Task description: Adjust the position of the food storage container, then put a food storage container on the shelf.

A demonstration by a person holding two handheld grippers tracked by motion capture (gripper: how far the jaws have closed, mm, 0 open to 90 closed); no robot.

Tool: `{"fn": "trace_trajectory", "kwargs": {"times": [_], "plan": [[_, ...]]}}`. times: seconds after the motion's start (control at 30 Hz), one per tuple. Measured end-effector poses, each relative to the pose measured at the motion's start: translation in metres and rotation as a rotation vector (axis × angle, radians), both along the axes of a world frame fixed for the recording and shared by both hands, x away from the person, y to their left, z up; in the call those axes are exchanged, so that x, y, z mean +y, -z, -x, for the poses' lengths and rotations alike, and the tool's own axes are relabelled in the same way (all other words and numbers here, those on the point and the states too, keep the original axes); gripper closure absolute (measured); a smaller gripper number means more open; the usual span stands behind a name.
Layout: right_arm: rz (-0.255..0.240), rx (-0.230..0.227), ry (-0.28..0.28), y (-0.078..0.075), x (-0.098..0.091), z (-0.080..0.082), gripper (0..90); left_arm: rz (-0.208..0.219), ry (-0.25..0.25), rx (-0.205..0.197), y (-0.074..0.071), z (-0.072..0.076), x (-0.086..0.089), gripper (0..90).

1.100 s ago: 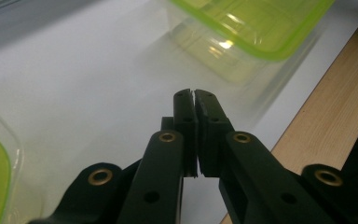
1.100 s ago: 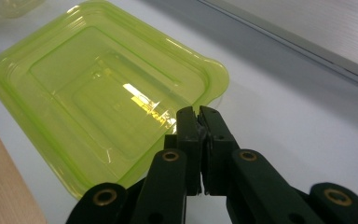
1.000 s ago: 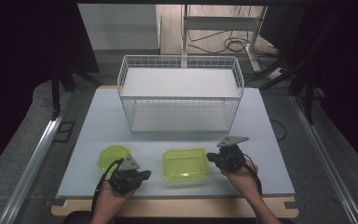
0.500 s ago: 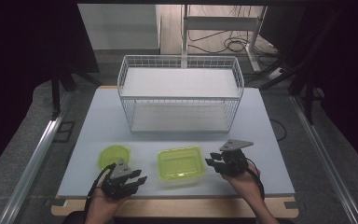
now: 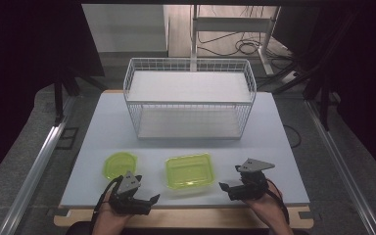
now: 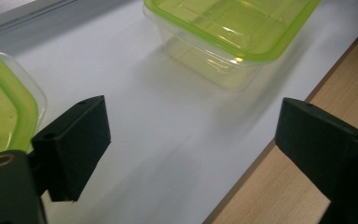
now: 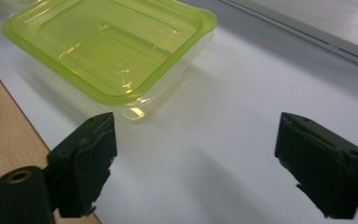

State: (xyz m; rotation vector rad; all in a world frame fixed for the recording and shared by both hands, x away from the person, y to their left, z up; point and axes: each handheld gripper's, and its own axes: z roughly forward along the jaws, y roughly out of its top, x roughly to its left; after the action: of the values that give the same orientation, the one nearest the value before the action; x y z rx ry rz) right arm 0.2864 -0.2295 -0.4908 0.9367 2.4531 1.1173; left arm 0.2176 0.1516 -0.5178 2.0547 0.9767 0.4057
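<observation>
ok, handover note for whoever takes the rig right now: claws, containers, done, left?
Left claw: jaws have just been opening, nothing between them, low at the table's near edge, beside the round green-lidded container.
Right claw: jaws have just been opening too, empty, just right of the rectangular green-lidded container, not touching it.
Both containers sit lidded on the white table, in front of the wire basket, which holds neither container.
Done: nothing visibly placed yet.
Left: likely grasp the containers and move them, perhaps to the basket; that is my guess.
</observation>
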Motion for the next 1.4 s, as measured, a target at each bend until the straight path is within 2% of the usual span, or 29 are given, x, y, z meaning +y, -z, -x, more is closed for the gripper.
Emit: {"fn": "trace_trajectory", "kwargs": {"times": [0.17, 0.23, 0.27, 0.3, 0.37, 0.47, 0.6, 0.77, 0.83, 0.93, 1.4], "plan": [[0.009, 0.005, -0.012, 0.001, 0.001, -0.002, 8.3, -0.017, 0.018, -0.022, 0.003, 0.000, -0.003, 5.8], [0.015, -0.010, -0.026, 0.003, 0.002, -0.003, 5.1, -0.027, 0.023, -0.029, 0.005, 0.000, -0.003, 5.5], [0.035, -0.010, -0.026, 0.003, 0.003, -0.003, 5.4, -0.036, 0.027, -0.029, 0.006, 0.000, -0.004, 5.1], [0.035, -0.010, -0.026, 0.003, 0.003, -0.003, 5.4, -0.036, 0.027, -0.029, 0.006, 0.000, -0.004, 5.0], [0.025, 0.003, -0.023, 0.004, 0.003, -0.004, 5.7, -0.044, 0.027, -0.029, 0.007, -0.001, -0.004, 4.9], [-0.008, 0.051, -0.007, 0.004, 0.004, -0.006, 5.2, -0.048, 0.028, -0.032, 0.007, -0.001, -0.005, 4.8], [-0.003, 0.054, 0.003, 0.004, 0.008, -0.008, 3.4, -0.059, 0.035, -0.029, 0.008, -0.001, -0.006, 4.8], [-0.010, 0.057, 0.009, -0.001, 0.012, -0.010, 10.1, -0.065, 0.041, -0.027, 0.009, -0.001, -0.007, 4.9], [-0.032, 0.078, 0.007, -0.004, 0.013, -0.013, 15.1, -0.066, 0.042, -0.027, 0.010, -0.001, -0.007, 5.0], [-0.037, 0.093, -0.006, -0.006, 0.014, -0.017, 19.2, -0.071, 0.045, -0.024, 0.010, -0.001, -0.007, 5.0], [-0.076, 0.146, -0.027, -0.009, 0.019, -0.033, 32.9, -0.080, 0.050, -0.027, 0.011, -0.002, -0.008, 5.3]]}}
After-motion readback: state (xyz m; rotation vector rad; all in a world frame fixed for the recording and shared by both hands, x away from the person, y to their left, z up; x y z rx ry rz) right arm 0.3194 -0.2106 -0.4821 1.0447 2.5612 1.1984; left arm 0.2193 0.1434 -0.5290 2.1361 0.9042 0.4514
